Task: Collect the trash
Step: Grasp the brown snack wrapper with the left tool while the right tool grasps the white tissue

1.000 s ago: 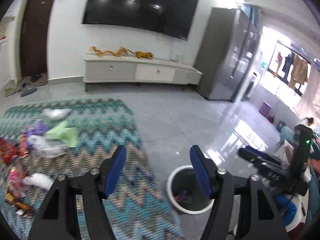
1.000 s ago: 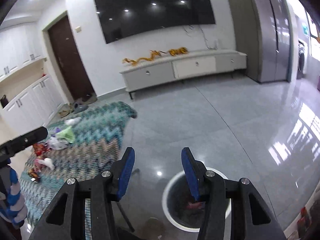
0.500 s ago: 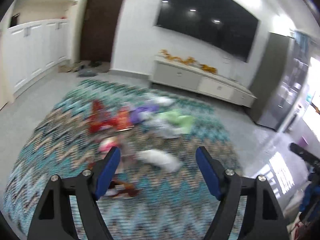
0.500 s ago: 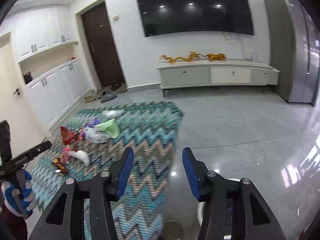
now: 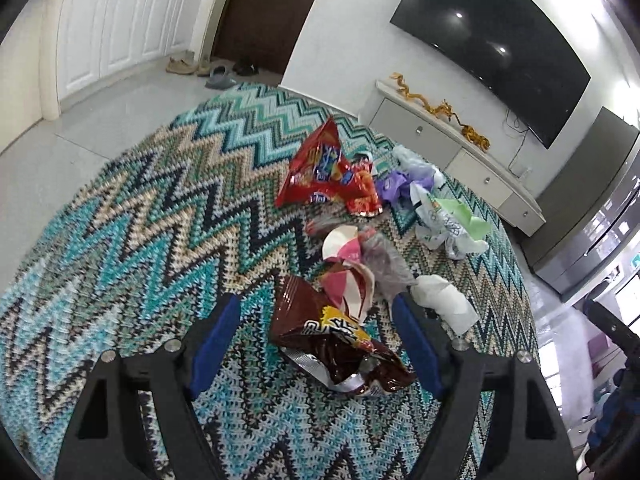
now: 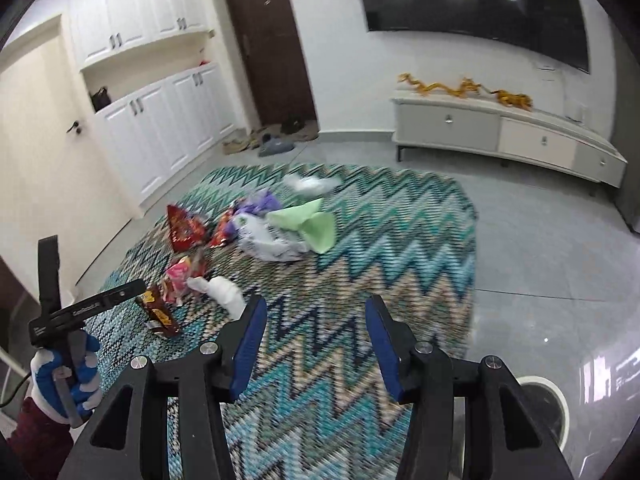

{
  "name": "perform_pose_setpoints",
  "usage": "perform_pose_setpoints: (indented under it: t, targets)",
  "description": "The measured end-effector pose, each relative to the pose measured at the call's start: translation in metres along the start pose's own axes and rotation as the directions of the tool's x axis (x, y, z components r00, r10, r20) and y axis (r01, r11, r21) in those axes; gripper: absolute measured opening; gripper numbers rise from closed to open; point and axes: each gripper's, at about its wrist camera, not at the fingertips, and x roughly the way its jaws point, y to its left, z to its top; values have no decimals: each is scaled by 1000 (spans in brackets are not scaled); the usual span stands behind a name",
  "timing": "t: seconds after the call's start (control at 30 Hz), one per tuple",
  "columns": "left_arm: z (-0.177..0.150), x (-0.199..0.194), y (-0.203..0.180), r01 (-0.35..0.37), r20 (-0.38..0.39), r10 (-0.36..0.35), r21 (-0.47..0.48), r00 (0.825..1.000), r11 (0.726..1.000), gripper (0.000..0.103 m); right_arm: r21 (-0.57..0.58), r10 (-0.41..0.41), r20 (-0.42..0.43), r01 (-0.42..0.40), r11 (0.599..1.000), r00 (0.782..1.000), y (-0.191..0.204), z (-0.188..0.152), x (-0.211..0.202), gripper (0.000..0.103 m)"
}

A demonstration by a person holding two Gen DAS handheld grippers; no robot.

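Living-room floor of grey tile, bearing a teal, beige and black zigzag-woven rug [image 5: 140, 216] as landmark. Trash, all on the rug:
- crumpled dark-brown foil snack bag [image 5: 336, 340], yellow lettering, torn end showing silver lining; lies between the spread blue-padded fingers of the left gripper [image 5: 316, 344], untouched;
- white crumpled tissue [image 5: 444, 300], just right of the brown bag;
- pink-and-white wrapper [image 5: 348, 264], just beyond it;
- red foil snack bag [image 5: 320, 168], farther up the rug;
- purple, white and green plastic scraps [image 5: 436, 208], right of the red bag.

Right gripper [image 6: 316, 344] hangs over the rug's near edge, fingers parted, empty. White-rimmed round bin [image 6: 548, 404] stands on tile off the rug.
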Motion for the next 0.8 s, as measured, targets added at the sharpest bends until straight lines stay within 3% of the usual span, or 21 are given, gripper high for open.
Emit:
perform_pose_setpoints:
  t: [0.5, 0.67, 0.8]
  targets:
    - [-13, 23, 10, 143, -63, -142, 4, 988, 990, 76, -173, 108, -175, -138, 975, 979, 78, 9, 107, 49]
    - [-14, 23, 12, 181, -72, -180, 13, 981, 983, 58, -183, 121, -211, -161, 970, 970, 87, 7, 131, 49]
    - [-12, 24, 10, 191, -71, -189, 15, 979, 982, 52, -189, 115, -232, -161, 969, 966, 91, 6, 144, 49]
